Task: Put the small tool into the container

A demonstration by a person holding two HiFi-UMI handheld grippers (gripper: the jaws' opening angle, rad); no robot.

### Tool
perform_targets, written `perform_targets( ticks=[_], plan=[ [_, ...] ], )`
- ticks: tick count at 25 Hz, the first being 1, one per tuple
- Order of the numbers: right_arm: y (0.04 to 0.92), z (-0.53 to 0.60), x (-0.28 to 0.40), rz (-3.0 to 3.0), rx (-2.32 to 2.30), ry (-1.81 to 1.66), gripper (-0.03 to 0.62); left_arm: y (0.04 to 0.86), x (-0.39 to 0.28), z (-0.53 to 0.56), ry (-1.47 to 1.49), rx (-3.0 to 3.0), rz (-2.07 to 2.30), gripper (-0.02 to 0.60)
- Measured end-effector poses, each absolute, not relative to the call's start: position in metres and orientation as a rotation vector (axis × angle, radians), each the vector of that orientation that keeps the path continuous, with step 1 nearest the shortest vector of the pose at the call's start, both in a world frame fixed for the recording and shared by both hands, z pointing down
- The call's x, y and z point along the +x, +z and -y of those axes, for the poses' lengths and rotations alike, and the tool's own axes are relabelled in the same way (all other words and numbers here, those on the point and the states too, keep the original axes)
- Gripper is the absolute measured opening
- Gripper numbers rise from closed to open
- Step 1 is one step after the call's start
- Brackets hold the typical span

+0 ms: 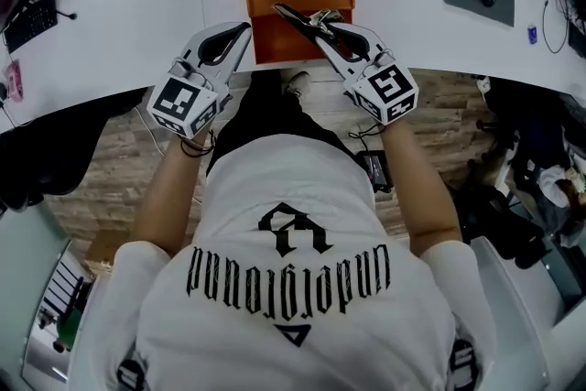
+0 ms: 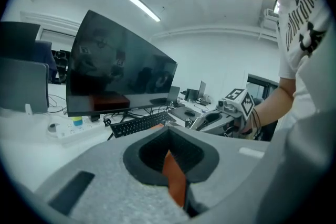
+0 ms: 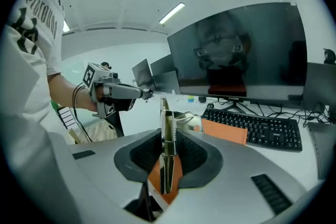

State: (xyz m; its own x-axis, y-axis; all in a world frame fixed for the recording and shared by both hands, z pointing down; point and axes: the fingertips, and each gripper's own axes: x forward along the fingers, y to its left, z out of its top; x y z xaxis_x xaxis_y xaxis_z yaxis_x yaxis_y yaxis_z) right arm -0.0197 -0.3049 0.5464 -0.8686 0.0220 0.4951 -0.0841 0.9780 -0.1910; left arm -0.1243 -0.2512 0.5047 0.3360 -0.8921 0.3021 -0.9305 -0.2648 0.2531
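The right hand-held gripper is clenched on the small tool, a slim metal piece with a spring, and holds it just above the open orange container on the white surface. The left hand-held gripper hovers at the container's left edge with its jaws closed together and empty (orange shows through the loop behind them).
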Motion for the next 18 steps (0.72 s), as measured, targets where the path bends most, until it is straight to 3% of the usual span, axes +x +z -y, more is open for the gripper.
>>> perform_targets(
  ticks=[18],
  plan=[
    [0.662, 0.287, -0.033, 2.295, -0.233, 0.281, 0.087, 0.596, -0.129, 0.266, 0.209, 2.141, 1.466, 0.014]
  ],
)
